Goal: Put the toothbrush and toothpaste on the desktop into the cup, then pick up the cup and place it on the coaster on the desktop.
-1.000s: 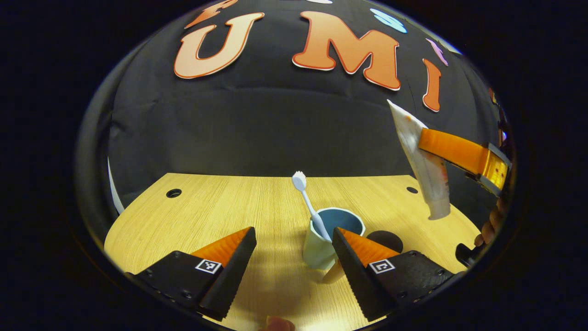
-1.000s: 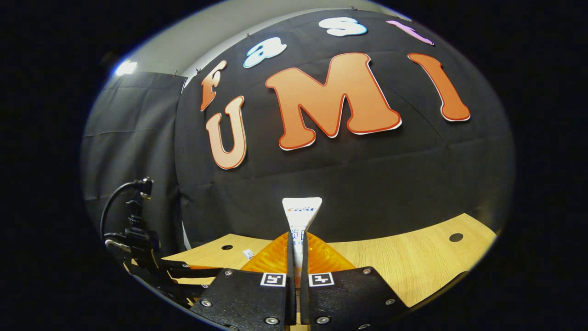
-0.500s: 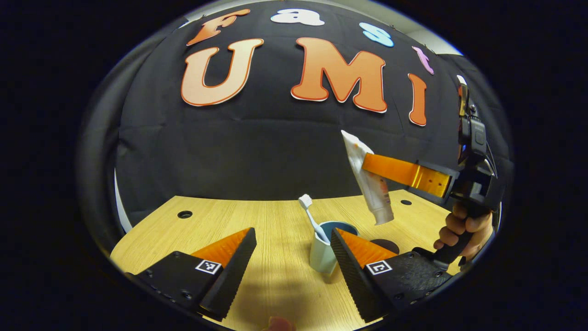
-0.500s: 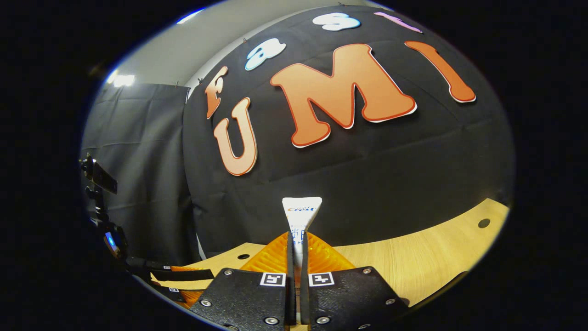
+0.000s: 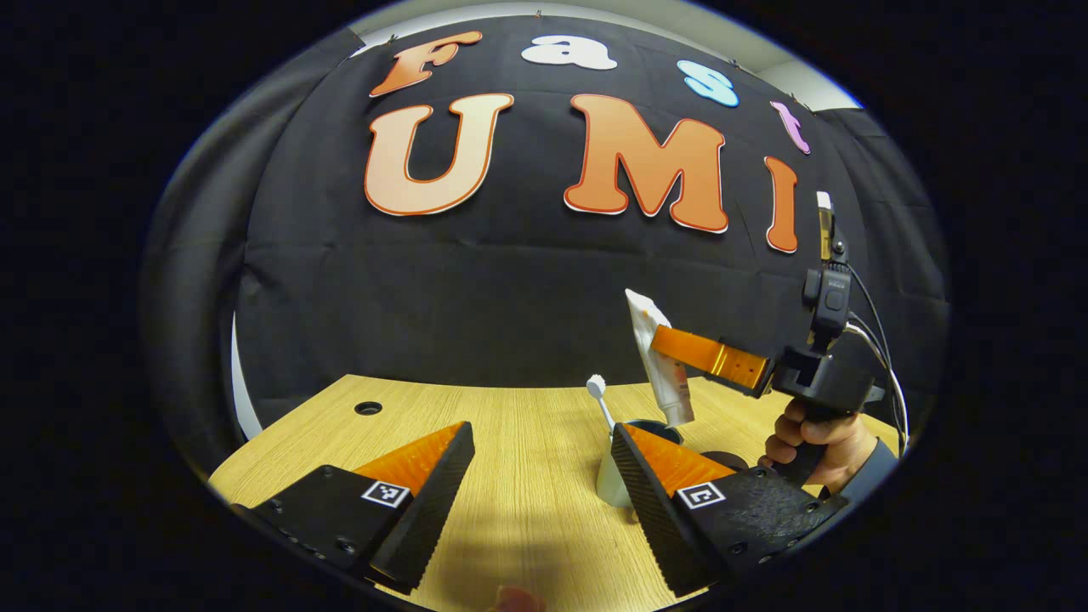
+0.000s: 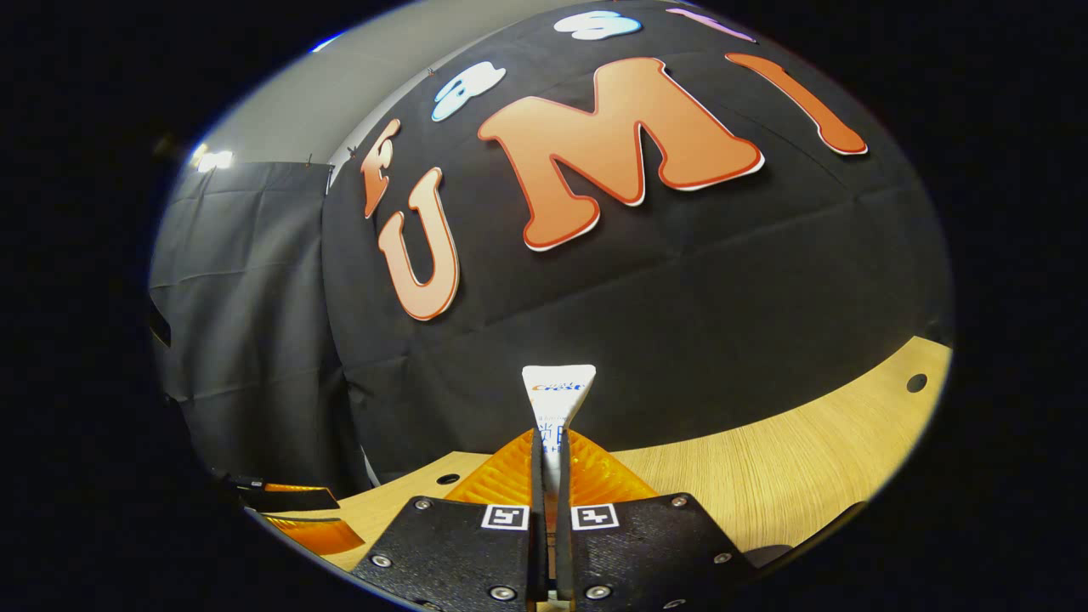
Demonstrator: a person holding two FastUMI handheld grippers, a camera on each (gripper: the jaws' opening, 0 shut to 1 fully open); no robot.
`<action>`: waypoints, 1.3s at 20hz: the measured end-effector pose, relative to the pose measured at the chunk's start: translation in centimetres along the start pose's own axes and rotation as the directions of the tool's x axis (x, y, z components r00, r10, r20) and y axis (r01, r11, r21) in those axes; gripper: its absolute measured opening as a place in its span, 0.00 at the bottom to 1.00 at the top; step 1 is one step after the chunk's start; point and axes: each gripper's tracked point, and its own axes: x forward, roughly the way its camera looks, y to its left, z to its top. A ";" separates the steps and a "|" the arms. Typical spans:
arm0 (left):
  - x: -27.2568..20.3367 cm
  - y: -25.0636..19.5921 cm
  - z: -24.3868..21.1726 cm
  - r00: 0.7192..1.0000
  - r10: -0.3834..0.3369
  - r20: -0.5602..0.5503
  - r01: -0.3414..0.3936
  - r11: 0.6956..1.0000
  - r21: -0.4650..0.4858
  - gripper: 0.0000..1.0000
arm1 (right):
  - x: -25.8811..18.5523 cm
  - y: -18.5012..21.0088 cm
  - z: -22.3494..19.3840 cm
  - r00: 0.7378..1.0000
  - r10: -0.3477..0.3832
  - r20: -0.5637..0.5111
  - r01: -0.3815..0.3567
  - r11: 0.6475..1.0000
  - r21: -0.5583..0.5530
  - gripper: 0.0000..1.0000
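Here the right hand-held gripper (image 6: 549, 476) is clamped on the toothpaste (image 6: 558, 399), both fingers pressing the tube; in the left gripper view the tube (image 5: 657, 357) hangs cap-down just above the cup (image 5: 614, 484). The toothbrush (image 5: 600, 399) stands in that cup on the tabletop (image 5: 510, 442). The left hand-held gripper (image 5: 540, 484) has its fingers wide apart, holding nothing.

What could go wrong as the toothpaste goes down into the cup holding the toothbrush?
1. The white toothpaste tube, clamped in the right gripper, hangs tilted over the pale blue cup; its cap could catch the rim.
2. It might knock the white toothbrush leaning inside.
3. The light cup could tip; the left gripper is open, not steadying it.
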 end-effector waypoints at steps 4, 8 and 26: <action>-0.1 0.2 -0.6 1.000 0.003 -0.010 -0.003 1.000 -0.011 0.98 | 0.6 -0.1 -2.1 0.999 -0.014 -0.033 0.013 1.000 -0.018 0.04; -0.3 0.4 -1.4 0.999 0.017 -0.031 -0.018 0.999 -0.027 0.98 | 0.8 -0.5 -3.6 0.997 -0.037 -0.060 0.033 0.997 -0.069 0.08; -1.5 -6.1 -2.0 0.988 -0.075 -0.132 0.069 0.996 -0.053 0.97 | -10.0 0.3 4.4 0.996 -0.052 -0.079 0.032 0.970 -0.239 0.70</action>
